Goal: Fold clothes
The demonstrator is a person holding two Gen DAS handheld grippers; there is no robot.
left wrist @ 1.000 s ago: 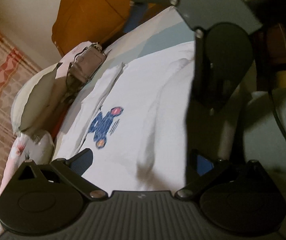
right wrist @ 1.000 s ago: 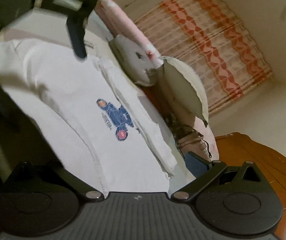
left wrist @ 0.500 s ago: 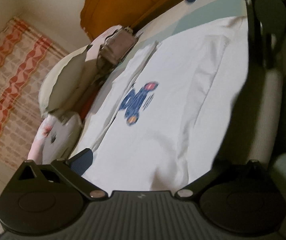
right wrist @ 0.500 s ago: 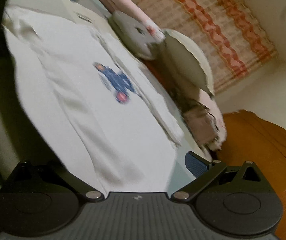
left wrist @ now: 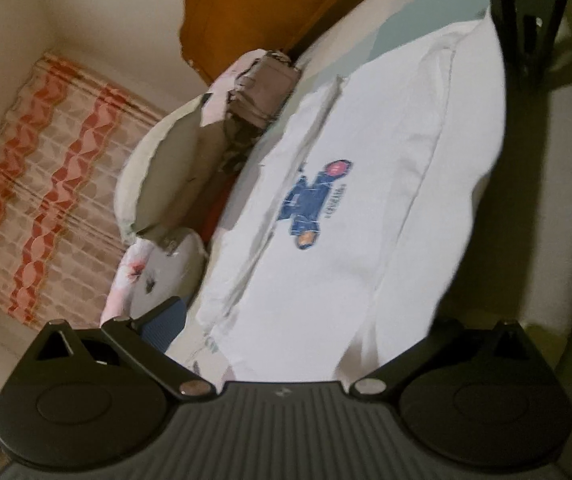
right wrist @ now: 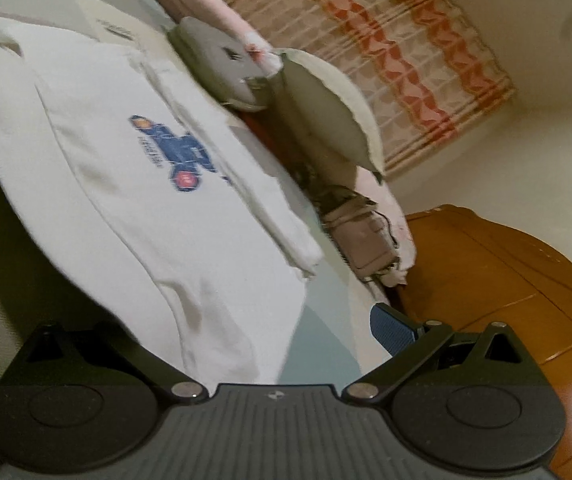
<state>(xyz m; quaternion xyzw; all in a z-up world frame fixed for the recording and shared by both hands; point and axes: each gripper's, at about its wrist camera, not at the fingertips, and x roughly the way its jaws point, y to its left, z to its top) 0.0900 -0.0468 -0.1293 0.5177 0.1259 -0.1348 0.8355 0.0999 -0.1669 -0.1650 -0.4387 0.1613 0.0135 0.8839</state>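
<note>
Left gripper (left wrist: pixel 302 320), fingers spread wide, holds nothing; white T-shirt (left wrist: pixel 366 208) lies flat on the bed ahead of it, between its fingers; right gripper (right wrist: pixel 238 328) likewise gapes wide and empty, shirt ahead-left, wooden headboard (right wrist: pixel 506 280) right.

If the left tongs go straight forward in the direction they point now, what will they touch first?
Most likely the white shirt spread on the bed; its near hem lies right ahead of the left tongs. Depth is hard to judge here.
</note>
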